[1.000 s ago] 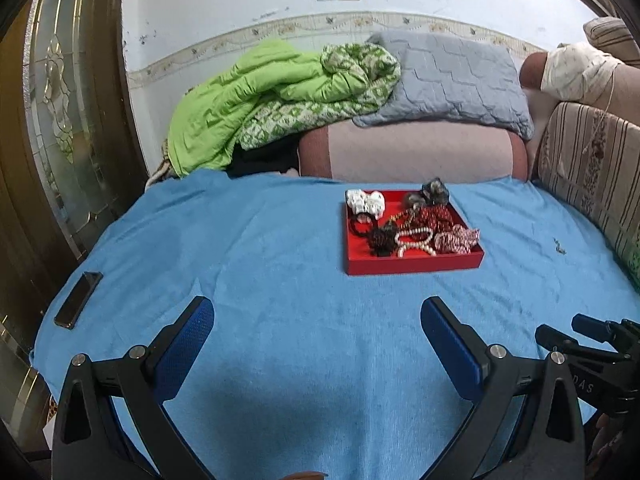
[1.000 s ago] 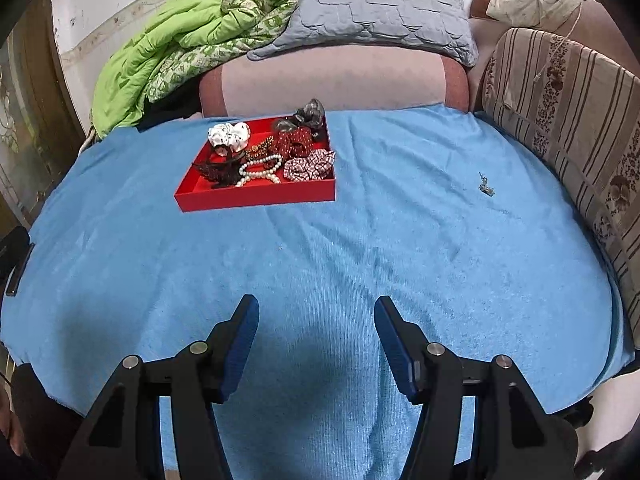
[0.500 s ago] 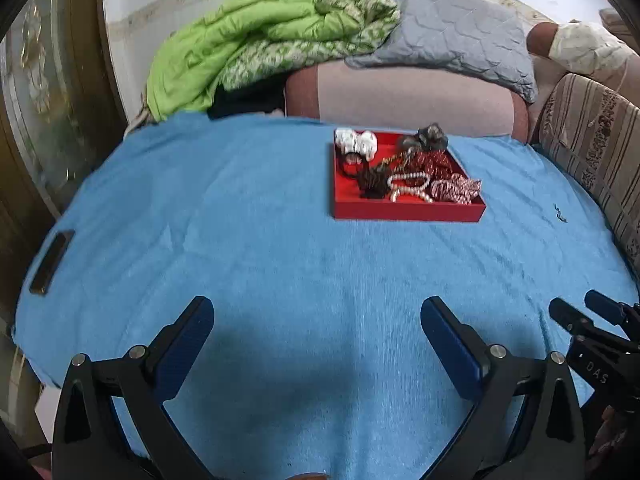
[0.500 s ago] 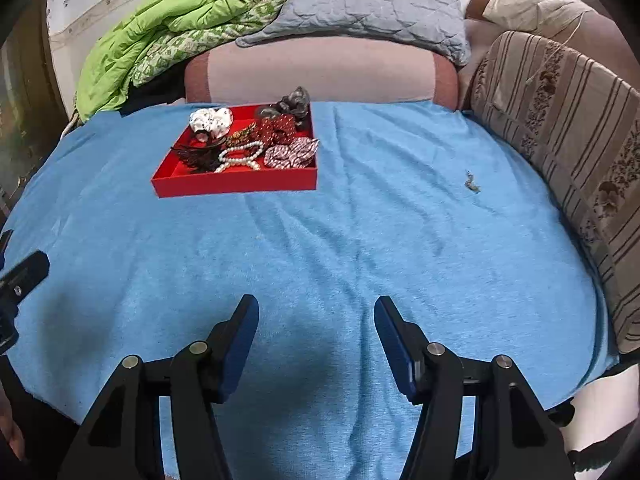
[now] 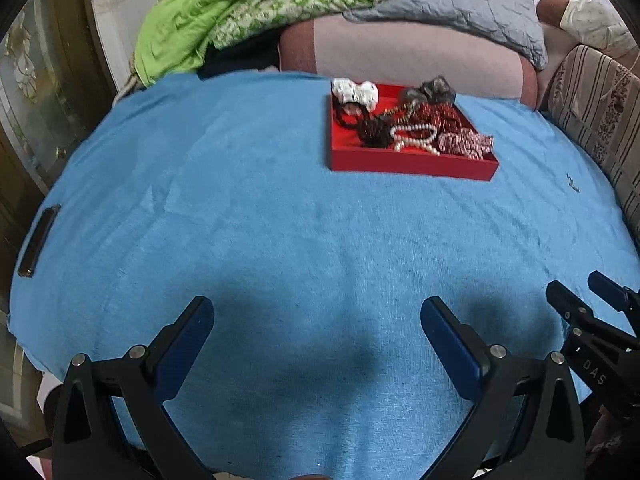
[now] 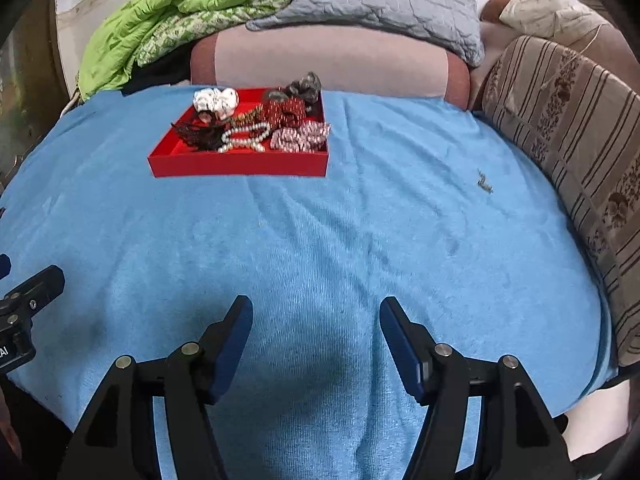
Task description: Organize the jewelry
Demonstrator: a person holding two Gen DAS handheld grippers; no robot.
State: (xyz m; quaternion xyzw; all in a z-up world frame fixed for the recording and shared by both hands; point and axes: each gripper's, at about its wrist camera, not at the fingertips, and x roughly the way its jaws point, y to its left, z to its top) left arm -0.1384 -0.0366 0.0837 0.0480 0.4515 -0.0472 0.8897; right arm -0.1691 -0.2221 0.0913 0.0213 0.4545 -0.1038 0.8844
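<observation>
A red tray [image 5: 412, 165] [image 6: 240, 168] sits at the far side of the blue cloth. It holds a white scrunchie [image 5: 356, 91] [image 6: 216, 101], a pearl bracelet [image 5: 414, 138] [image 6: 244, 138], a dark red beaded piece [image 6: 286, 112], a pink-white scrunchie [image 5: 464, 143] [image 6: 300, 137], a grey scrunchie [image 6: 306, 83] and black hair ties [image 5: 374, 132]. A small metal piece [image 6: 485, 182] [image 5: 573, 184] lies alone on the cloth to the tray's right. My left gripper [image 5: 318, 322] and right gripper [image 6: 316, 318] are both open and empty, well short of the tray.
The blue cloth [image 5: 248, 208] covers a rounded surface. A dark phone [image 5: 39, 241] lies at its left edge. A pink bolster [image 6: 328, 60], green blanket [image 6: 168, 20] and grey pillow [image 6: 384, 0] lie behind the tray. A striped cushion [image 6: 568, 120] lines the right side.
Both grippers have tilted downward and moved in over the cloth, so the tray sits higher in the views and looks nearer. The jaws stay open.
</observation>
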